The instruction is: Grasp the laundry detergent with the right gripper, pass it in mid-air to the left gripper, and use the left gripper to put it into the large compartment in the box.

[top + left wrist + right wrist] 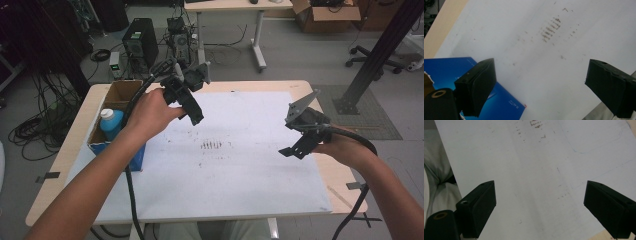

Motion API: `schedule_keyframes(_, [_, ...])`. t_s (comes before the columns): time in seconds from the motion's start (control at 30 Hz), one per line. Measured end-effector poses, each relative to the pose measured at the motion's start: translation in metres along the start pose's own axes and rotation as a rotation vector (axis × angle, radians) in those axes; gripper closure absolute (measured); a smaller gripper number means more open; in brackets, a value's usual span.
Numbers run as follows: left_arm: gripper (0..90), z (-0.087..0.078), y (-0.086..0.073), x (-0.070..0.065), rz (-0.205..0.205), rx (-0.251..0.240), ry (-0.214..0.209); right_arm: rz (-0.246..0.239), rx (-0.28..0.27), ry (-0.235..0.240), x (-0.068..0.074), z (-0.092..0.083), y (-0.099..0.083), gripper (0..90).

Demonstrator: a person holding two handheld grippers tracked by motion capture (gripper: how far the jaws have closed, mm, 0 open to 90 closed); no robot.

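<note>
**Reaching for the bottle in the box**

Best done slowly: bring the left gripper (192, 107) from its spot over the white sheet (240, 165) back toward nine o'clock, over the open cardboard box (120, 92), and lower straight down so the jaws straddle the bottle's neck rather than nudge the box wall. Jaws stand wide apart with nothing between them, which suits a top-down approach. Worth keeping the trailing cable clear of the box rim. Likely the opening step, with the grasp not yet made.

Blue bottle with a white cap (111, 121): upright inside the box, against its near end, at the table's nine o'clock edge, just beside the left forearm. Smooth, rounded body, probably plastic and light; the cap is the narrowest place to pinch. Blue printed side of the box (499, 105) lies under the left jaw in the left gripper view.

Right gripper (295, 145), at three o'clock, hovers over the sheet's edge, jaws equally wide and empty; best left parked there.
</note>
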State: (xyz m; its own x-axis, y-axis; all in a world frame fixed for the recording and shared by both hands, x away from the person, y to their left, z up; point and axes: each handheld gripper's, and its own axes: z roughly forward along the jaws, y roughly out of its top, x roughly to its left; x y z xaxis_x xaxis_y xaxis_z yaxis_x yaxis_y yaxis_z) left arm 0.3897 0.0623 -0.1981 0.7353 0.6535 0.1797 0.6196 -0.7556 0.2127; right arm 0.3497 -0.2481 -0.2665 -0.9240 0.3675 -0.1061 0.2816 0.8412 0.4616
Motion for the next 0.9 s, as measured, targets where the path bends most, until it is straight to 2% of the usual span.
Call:
schedule_keyframes(0.43, [10.2, 0.009, 0.009, -0.004, 0.058, -0.006, -0.013, 0.004, 0.005, -0.002, 0.000, -0.001, 0.004, 10.3])
schedule_keyframes(0.7, [10.0, 0.015, 0.016, -0.005, 0.113, -0.009, -0.028, 0.006, 0.007, -0.004, 0.002, -0.001, 0.004, 10.4])
schedule_keyframes(0.9, [10.0, 0.019, 0.021, -0.004, 0.120, -0.006, -0.033, 0.004, 0.003, -0.008, 0.001, -0.002, 0.005, 10.3])
